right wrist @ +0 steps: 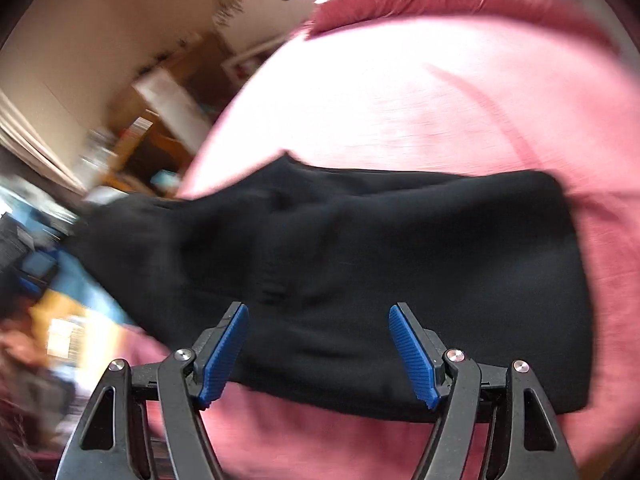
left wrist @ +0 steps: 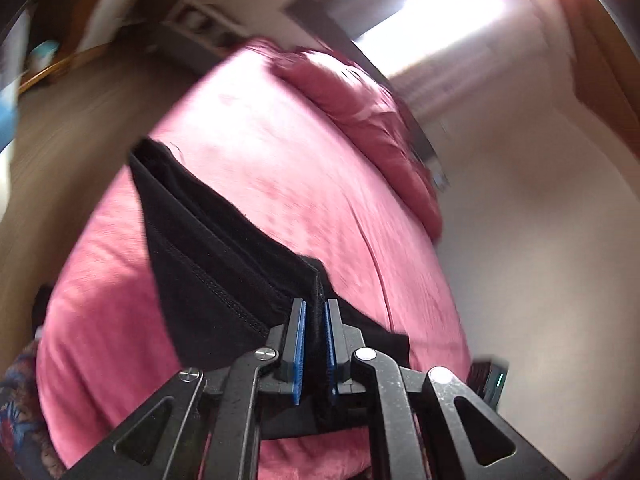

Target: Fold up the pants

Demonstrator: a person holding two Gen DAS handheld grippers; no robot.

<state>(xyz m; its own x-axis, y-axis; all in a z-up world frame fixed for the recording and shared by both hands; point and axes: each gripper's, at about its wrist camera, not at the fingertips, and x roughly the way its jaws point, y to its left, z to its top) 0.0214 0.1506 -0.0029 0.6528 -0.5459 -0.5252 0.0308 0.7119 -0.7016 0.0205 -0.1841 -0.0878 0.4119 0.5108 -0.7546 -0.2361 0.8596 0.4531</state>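
The black pants (right wrist: 360, 248) lie on a pink bed cover (right wrist: 440, 120), partly folded, with one end raised toward the left of the right wrist view. My left gripper (left wrist: 315, 312) is shut on a stitched edge of the pants (left wrist: 208, 248) and holds it up above the bed. My right gripper (right wrist: 318, 320) is open and empty, its blue pads (right wrist: 224, 356) spread just above the near part of the pants.
A bunched pink duvet (left wrist: 360, 96) lies at the far end of the bed. Wooden floor (left wrist: 80, 128) and shelves are to the left, a pale wall (left wrist: 540, 240) to the right. A small dark device (left wrist: 490, 380) sits by the bed's edge. Both views are motion-blurred.
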